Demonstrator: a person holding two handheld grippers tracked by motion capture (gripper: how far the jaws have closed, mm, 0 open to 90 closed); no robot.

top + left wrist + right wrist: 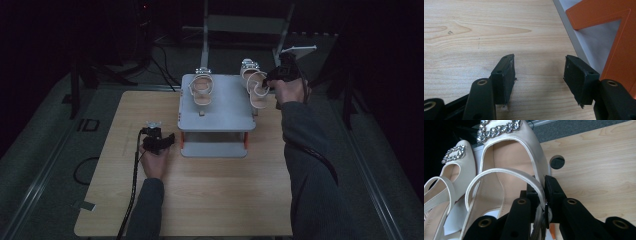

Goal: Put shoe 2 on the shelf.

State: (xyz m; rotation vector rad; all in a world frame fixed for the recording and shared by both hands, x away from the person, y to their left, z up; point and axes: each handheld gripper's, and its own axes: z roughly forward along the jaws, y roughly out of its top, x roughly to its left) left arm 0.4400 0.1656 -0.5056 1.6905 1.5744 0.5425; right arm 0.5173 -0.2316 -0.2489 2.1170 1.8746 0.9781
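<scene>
Right gripper [541, 195] clamped on heel strap of right sandal [506, 162]; sandal held at grey rack [220, 107] edge, placement in hand. Left gripper [539, 75] idle, jaws apart. Next: sandal to be set beside left sandal [201, 90], then released.

Your light wooden tabletop [210, 200] carries a grey two-tier rack with orange posts [216, 125], just right of your left gripper [167, 142].

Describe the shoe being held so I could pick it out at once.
Find the grey rack at the far middle of the wooden table. Two cream shoes with sparkly buckles are there; the held shoe is at the rack's right edge. Unlike the left shoe, its strap is pinched in the right gripper.
</scene>
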